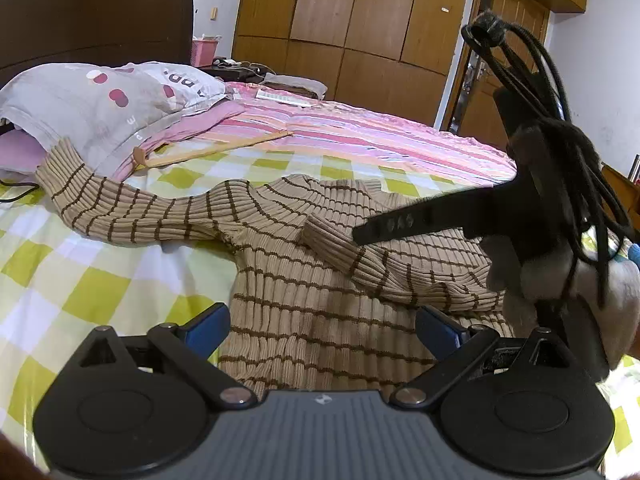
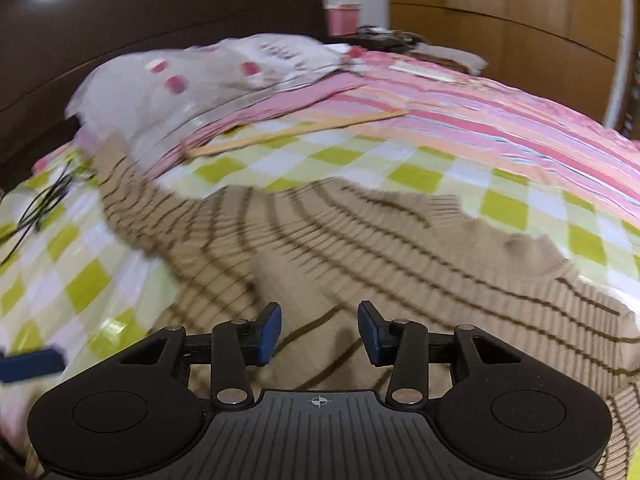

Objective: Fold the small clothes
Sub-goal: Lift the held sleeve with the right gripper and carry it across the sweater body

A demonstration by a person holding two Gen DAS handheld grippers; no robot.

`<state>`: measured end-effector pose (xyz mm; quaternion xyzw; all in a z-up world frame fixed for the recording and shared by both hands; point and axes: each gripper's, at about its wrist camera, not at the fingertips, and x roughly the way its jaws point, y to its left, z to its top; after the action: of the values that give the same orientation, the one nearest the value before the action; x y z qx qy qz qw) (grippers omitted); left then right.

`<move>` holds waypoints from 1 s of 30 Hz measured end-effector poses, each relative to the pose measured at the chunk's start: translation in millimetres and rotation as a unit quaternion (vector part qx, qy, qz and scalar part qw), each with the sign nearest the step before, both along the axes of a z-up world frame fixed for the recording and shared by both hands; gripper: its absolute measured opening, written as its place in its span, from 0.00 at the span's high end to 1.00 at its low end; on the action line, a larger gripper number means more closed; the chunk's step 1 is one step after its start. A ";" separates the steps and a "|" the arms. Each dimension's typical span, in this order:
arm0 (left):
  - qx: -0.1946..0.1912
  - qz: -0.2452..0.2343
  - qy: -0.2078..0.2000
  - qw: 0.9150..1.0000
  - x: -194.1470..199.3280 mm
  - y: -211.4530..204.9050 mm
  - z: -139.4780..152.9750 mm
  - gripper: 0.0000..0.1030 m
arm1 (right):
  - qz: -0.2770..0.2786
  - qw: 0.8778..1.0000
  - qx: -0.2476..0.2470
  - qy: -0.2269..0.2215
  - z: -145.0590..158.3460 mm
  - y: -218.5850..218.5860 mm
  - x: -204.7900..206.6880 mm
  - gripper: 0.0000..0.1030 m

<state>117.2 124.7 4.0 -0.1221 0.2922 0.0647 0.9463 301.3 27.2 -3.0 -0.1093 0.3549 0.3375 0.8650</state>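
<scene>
while the beige striped sweater (image 1: 312, 264) lies spread on the checked bedsheet (image 1: 100, 280), one sleeve is folded across its chest and the other sleeve stretches out toward the grey pillow (image 1: 92, 104). the only container in view is a pink basket (image 1: 205, 50) beside the dark headboard (image 1: 92, 8); its contents cannot be made out. the left gripper (image 1: 322, 328) hovers over the sweater hem with its blue pads wide apart and nothing between them. the right gripper (image 2: 319, 332) stands about half open above the folded sleeve, pads clear of the knit, holding nothing. in the left view its black body and bundled cables partly block the sweater's right side. a wooden stick (image 1: 212, 148) rests at the pillow's edge, a pink striped blanket (image 1: 380, 136) covers the far half of the bed, and a black cable (image 2: 40, 204) lies on the sheet near the outstretched cuff. a wooden wardrobe (image 1: 360, 20) fills the background.
</scene>
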 end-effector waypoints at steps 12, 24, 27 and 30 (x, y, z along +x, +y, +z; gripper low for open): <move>0.009 -0.007 0.010 1.000 4.7 -2.4 -4.0 0.00 | 0.013 0.999 -0.044 0.023 -25.9 3.2 10.8 0.68; 0.017 -0.008 0.011 1.000 8.0 -5.2 -6.7 0.00 | -0.026 1.000 -0.012 -0.008 -1.6 9.7 39.4 0.96; 0.022 -0.007 0.014 1.000 9.3 -6.6 -8.1 0.00 | -0.019 0.999 -0.042 -0.019 -10.7 21.0 40.7 0.94; 0.024 -0.006 0.014 1.000 9.5 -7.1 -8.3 0.00 | -0.023 0.998 -0.039 -0.039 -5.8 17.0 33.6 0.87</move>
<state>126.7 117.5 -4.3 -0.0962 0.3047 0.0675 0.9452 334.9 44.2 -8.8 -0.1480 0.3362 0.2988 0.8808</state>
